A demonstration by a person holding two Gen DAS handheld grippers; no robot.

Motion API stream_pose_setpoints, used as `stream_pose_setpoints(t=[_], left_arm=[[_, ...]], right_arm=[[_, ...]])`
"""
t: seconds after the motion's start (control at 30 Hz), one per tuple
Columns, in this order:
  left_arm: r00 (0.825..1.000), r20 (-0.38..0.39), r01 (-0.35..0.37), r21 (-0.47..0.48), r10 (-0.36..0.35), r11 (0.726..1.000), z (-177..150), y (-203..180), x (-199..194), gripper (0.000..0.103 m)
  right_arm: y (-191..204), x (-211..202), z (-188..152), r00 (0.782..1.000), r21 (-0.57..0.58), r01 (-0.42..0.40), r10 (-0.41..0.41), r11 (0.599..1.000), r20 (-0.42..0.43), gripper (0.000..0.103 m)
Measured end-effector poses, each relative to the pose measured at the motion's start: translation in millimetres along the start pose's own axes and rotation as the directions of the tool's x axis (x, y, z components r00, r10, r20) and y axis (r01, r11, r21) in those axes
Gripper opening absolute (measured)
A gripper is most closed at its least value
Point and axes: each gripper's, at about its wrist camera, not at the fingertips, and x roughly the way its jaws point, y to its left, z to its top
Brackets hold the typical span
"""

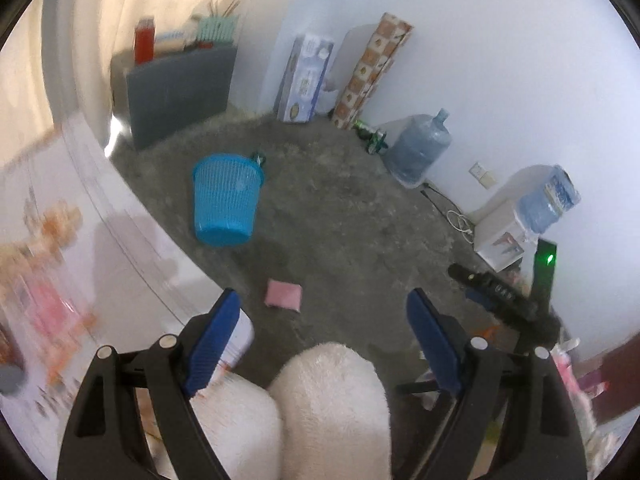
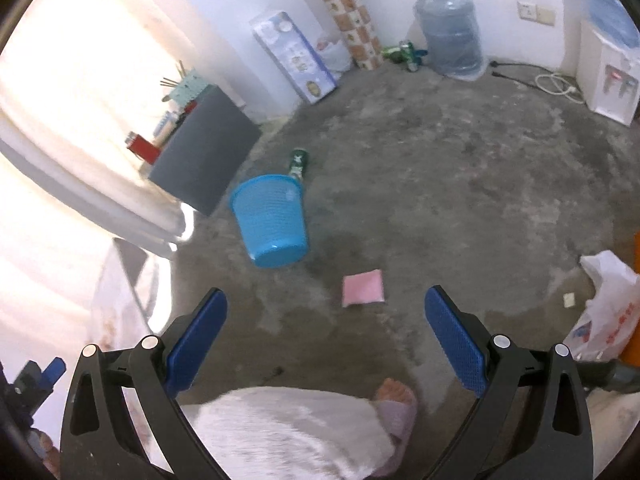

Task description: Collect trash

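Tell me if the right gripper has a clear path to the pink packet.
Probably yes: the right gripper is open and empty, and only bare floor lies between it and the pink packet. It is not close yet.

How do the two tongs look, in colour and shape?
Both the left tongs and the right tongs have black, triangular cut-out arms with round silver pivot pins. Each finger carries a flat, textured blue pad. No cables show on them.

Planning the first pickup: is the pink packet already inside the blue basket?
No, the pink packet lies flat on the concrete floor, apart from the blue basket, nearer the open right gripper.
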Motion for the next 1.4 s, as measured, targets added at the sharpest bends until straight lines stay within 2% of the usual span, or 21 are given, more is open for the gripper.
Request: stream_pose_setpoints(t=[0.1, 0.2, 0.33, 0.43, 0.53, 0.6, 0.77, 0.83, 0.87, 0.9, 0.97, 1.0, 1.03, 1.07, 1.13, 1.17, 1.2, 1.23, 1.33, 1.37, 1.4], left_arm=[[1.0, 0.014, -0.02, 0.018, 0.019, 1.0, 22.8, 3.5, -7.0, 0.087], [1.0, -0.009, 0.005, -0.006, -0.005, 1.0, 61.6, 15.3, 3.4, 0.088], [0.995, -0.091, -0.038, -0.04, 0.034, 0.998, 131.9, 39.0, 62.0, 0.088], [0.977, -0.147, -0.155, 0.012, 0.155, 0.988, 181.9, 58.6, 127.8, 0.088], [0.929, -0.177, -0.312, 0.099, 0.325, 0.945, 229.0, 91.1, 215.8, 0.088], [0.888, -0.19, -0.4, 0.134, 0.42, 0.907, 254.3, 122.1, 279.0, 0.088], [0.807, -0.295, -0.53, 0.02, 0.511, 0.848, 291.7, 229.9, 412.2, 0.088], [0.785, -0.351, -0.556, -0.035, 0.511, 0.83, 298.8, 270.5, 456.0, 0.087], [0.763, -0.384, -0.586, -0.071, 0.521, 0.807, 298.8, 295.6, 481.0, 0.087], [0.757, -0.425, -0.592, -0.123, 0.497, 0.797, 296.5, 318.9, 502.1, 0.087], [0.761, -0.481, -0.59, -0.235, 0.435, 0.772, 291.4, 354.3, 529.3, 0.085], [0.776, -0.507, -0.573, -0.322, 0.375, 0.753, 285.7, 376.2, 545.7, 0.085], [0.78, -0.521, -0.566, -0.352, 0.346, 0.746, 282.3, 384.3, 554.0, 0.085], [0.775, -0.542, -0.57, -0.375, 0.326, 0.731, 277.7, 395.9, 566.5, 0.085], [0.741, -0.582, -0.603, -0.355, 0.336, 0.715, 267.3, 412.2, 586.1, 0.085], [0.703, -0.617, -0.635, -0.321, 0.354, 0.702, 259.1, 422.3, 597.0, 0.085], [0.69, -0.634, -0.646, -0.323, 0.348, 0.692, 253.3, 428.0, 602.7, 0.085], [0.693, -0.642, -0.642, -0.342, 0.328, 0.687, 247.1, 433.1, 606.2, 0.083], [0.691, -0.671, -0.643, -0.401, 0.269, 0.652, 232.5, 451.0, 610.5, 0.063], [0.685, -0.675, -0.649, -0.394, 0.274, 0.651, 229.9, 451.7, 609.8, 0.049], [0.69, -0.672, -0.638, -0.392, 0.267, 0.663, 231.0, 451.5, 607.7, 0.042]], right_arm=[[11.0, -9.0, 14.1, 1.0, -0.001, -0.024, 0.024, 1.0, 0.003, 0.095], [20.3, -3.2, 32.4, 0.999, 0.019, -0.03, 0.03, 0.999, -0.026, 0.095], [28.9, 38.8, 66.8, 0.992, 0.066, -0.037, 0.045, 0.997, -0.116, 0.095], [38.9, 85.0, 92.2, 0.982, 0.088, -0.051, 0.067, 0.995, -0.177, 0.095], [51.4, 156.4, 124.4, 0.964, 0.115, -0.074, 0.101, 0.991, -0.247, 0.095], [60.2, 219.8, 145.3, 0.942, 0.158, -0.094, 0.14, 0.983, -0.306, 0.095], [78.3, 381.9, 182.3, 0.884, 0.273, -0.09, 0.203, 0.958, -0.421, 0.095], [82.5, 437.2, 187.0, 0.866, 0.308, -0.067, 0.209, 0.949, -0.454, 0.095], [85.1, 473.0, 187.6, 0.849, 0.329, -0.06, 0.221, 0.942, -0.479, 0.095], [87.7, 498.4, 187.2, 0.835, 0.346, -0.059, 0.237, 0.936, -0.498, 0.095], [88.3, 549.7, 186.4, 0.812, 0.4, -0.046, 0.267, 0.915, -0.519, 0.094], [89.7, 567.7, 184.5, 0.804, 0.416, -0.038, 0.275, 0.909, -0.528, 0.094], [91.0, 584.0, 182.6, 0.794, 0.431, -0.037, 0.288, 0.902, -0.536, 0.092], [93.1, 602.2, 179.6, 0.78, 0.453, -0.049, 0.317, 0.89, -0.54, 0.092], [94.7, 622.9, 172.1, 0.764, 0.476, -0.066, 0.351, 0.877, -0.541, 0.092], [94.4, 628.8, 175.1, 0.761, 0.476, -0.073, 0.357, 0.876, -0.542, 0.092], [93.8, 633.1, 172.7, 0.756, 0.47, -0.079, 0.361, 0.879, -0.547, 0.092], [93.7, 638.1, 170.4, 0.75, 0.464, -0.083, 0.361, 0.882, -0.553, 0.092], [87.9, 647.0, 161.0, 0.735, 0.458, -0.085, 0.366, 0.885, -0.571, 0.092], [84.1, 648.7, 159.4, 0.735, 0.456, -0.082, 0.363, 0.886, -0.573, 0.092], [80.2, 649.4, 159.1, 0.738, 0.455, -0.082, 0.36, 0.887, -0.57, 0.092]])
